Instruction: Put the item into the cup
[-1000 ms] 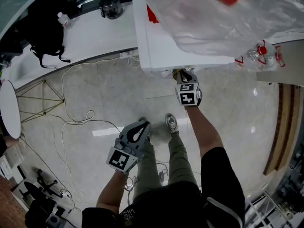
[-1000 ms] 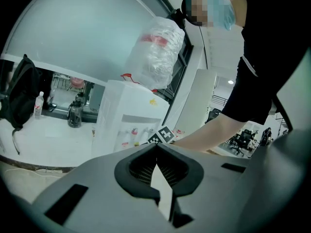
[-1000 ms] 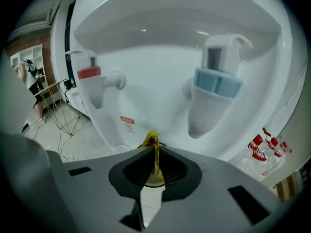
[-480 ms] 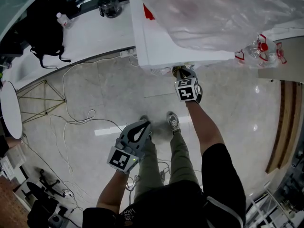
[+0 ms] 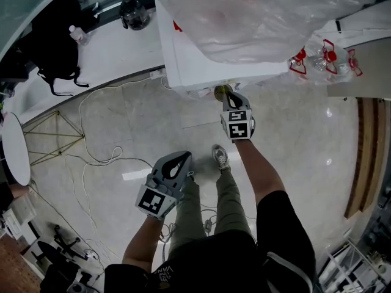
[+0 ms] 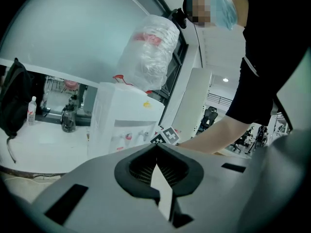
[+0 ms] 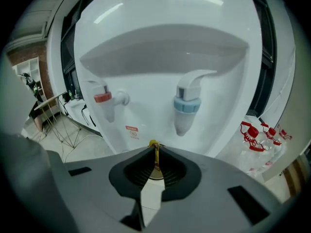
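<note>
A white water dispenser (image 5: 195, 60) stands in front of me, with a large plastic water bottle (image 5: 256, 17) on top. My right gripper (image 5: 228, 96) is shut on the yellow rim of a small cup (image 5: 220, 91) at the dispenser's front. In the right gripper view the cup (image 7: 154, 171) hangs pinched between the jaws of the right gripper (image 7: 155, 148). It is below and between the red tap (image 7: 104, 100) and the blue tap (image 7: 187, 106). My left gripper (image 5: 177, 165) is held low over the floor, shut and empty, with its jaws (image 6: 156, 155) meeting.
Several empty bottles with red caps (image 5: 324, 60) lie to the right of the dispenser. Cables (image 5: 98, 151) trail over the tiled floor on the left. A white counter (image 5: 98, 47) carries a black backpack (image 5: 52, 38) and a glass jug (image 5: 134, 14).
My right gripper has moved the cup a little closer in under the dispenser's front. The left gripper has stayed in place.
</note>
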Tool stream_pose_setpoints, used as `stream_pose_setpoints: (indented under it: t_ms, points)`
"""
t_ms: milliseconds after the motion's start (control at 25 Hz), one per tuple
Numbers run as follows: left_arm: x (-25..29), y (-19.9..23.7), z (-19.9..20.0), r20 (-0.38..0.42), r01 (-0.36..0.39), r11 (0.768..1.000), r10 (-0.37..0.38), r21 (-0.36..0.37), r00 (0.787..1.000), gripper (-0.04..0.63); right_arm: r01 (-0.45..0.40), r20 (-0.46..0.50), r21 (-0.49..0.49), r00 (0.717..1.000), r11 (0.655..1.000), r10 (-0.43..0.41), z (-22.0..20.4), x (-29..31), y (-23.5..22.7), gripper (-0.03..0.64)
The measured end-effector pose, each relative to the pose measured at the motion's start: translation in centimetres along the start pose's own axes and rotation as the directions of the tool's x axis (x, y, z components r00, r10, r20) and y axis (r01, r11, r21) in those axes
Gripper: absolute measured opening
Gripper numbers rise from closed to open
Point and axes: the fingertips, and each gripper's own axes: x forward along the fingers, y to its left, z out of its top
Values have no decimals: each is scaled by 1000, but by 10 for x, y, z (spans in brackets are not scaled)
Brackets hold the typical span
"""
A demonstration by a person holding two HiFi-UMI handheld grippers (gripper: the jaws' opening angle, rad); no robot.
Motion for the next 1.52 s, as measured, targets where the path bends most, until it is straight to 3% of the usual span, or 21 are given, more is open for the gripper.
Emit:
stream_pose_setpoints:
  t_ms: [800, 1360, 1520]
  points:
    - [12, -53, 53, 7, 120, 987, -122, 108, 993, 20, 12, 140, 169, 989, 985, -36, -2, -161, -4, 49]
    - [-6, -98, 102, 43, 135, 978, -143, 161, 989, 20, -37, 313, 214, 949, 976, -33, 58, -288, 2, 48]
    - [-17, -103, 108, 17, 112, 980, -117, 166, 993, 20, -45, 355, 242, 934, 969, -45, 75, -318, 1, 48]
